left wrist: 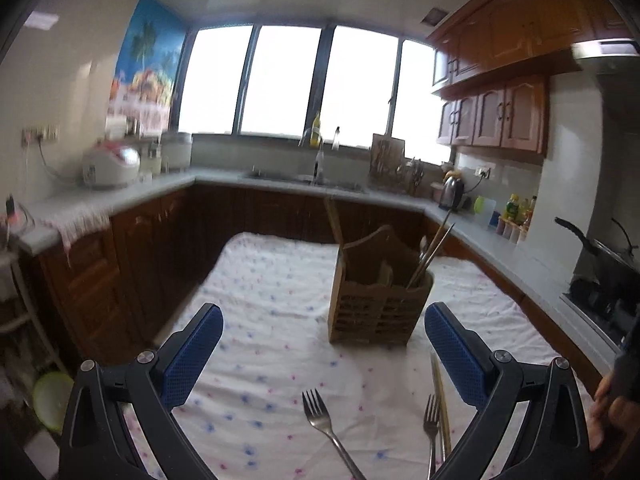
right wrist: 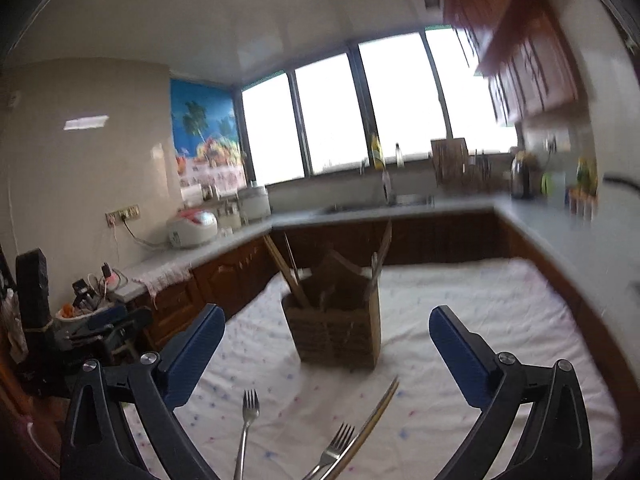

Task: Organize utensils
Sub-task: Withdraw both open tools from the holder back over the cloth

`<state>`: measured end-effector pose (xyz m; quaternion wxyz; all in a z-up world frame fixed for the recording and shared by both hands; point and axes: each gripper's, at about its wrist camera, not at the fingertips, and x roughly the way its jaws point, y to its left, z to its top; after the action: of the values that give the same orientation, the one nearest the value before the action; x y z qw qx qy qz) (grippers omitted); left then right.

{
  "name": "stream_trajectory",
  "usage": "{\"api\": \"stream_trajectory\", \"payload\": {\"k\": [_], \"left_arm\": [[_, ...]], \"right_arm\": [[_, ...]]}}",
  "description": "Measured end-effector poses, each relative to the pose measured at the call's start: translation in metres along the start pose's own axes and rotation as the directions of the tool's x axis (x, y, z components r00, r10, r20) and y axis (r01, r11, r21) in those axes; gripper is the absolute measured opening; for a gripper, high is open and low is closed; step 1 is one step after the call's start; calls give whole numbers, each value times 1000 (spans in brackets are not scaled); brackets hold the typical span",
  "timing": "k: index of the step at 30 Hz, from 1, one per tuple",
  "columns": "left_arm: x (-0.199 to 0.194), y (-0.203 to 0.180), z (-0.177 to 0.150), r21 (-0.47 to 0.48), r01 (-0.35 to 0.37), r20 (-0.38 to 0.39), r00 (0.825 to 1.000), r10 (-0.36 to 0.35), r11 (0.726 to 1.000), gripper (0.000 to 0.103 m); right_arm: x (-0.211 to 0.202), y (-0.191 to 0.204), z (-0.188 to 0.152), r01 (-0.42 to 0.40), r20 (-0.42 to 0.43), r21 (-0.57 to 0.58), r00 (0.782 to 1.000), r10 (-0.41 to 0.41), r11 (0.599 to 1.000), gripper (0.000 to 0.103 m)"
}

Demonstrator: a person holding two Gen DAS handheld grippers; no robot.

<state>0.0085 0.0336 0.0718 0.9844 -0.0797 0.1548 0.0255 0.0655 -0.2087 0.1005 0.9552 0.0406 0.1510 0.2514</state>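
A wooden utensil holder (left wrist: 380, 300) stands on the white dotted tablecloth (left wrist: 272, 304) with chopsticks and a spoon in it. It also shows in the right wrist view (right wrist: 340, 320). Two forks (left wrist: 324, 424) (left wrist: 432, 424) and a pair of chopsticks (left wrist: 440, 392) lie on the cloth near me. In the right wrist view the forks (right wrist: 248, 416) (right wrist: 336, 448) and chopsticks (right wrist: 380, 412) lie between the fingers. My left gripper (left wrist: 324, 332) is open and empty above the cloth. My right gripper (right wrist: 326, 336) is open and empty, facing the holder.
Kitchen counters (left wrist: 168, 184) run around the table on three sides, with a rice cooker (left wrist: 112, 166), a sink (left wrist: 304, 178), a kettle (left wrist: 452, 192) and a pan on a stove (left wrist: 600, 252). A person's hand (left wrist: 608, 412) shows at the right edge.
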Motion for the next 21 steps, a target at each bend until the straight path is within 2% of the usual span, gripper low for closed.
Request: {"api": "stream_trajectory", "payload": {"k": [3, 6, 10, 14, 21], "left_arm": [[-22, -3, -4, -4, -15, 28, 999, 15, 1000, 102], [-34, -5, -21, -5, -38, 33, 999, 38, 999, 102], [-41, -12, -56, -14, -21, 50, 999, 22, 1000, 102], [-39, -24, -84, 40, -27, 8, 1000, 27, 999, 102], [-41, -29, -96, 58, -51, 4, 999, 51, 997, 102]], "right_arm": [[-19, 6, 2, 33, 46, -26, 998, -32, 999, 103], [-25, 7, -17, 80, 61, -30, 995, -78, 996, 103], [-23, 1, -55, 103, 38, 18, 994, -103, 995, 103], [-21, 0, -89, 136, 7, 11, 991, -136, 991, 103], [-28, 6, -117, 175, 14, -52, 985, -174, 983, 103]]}}
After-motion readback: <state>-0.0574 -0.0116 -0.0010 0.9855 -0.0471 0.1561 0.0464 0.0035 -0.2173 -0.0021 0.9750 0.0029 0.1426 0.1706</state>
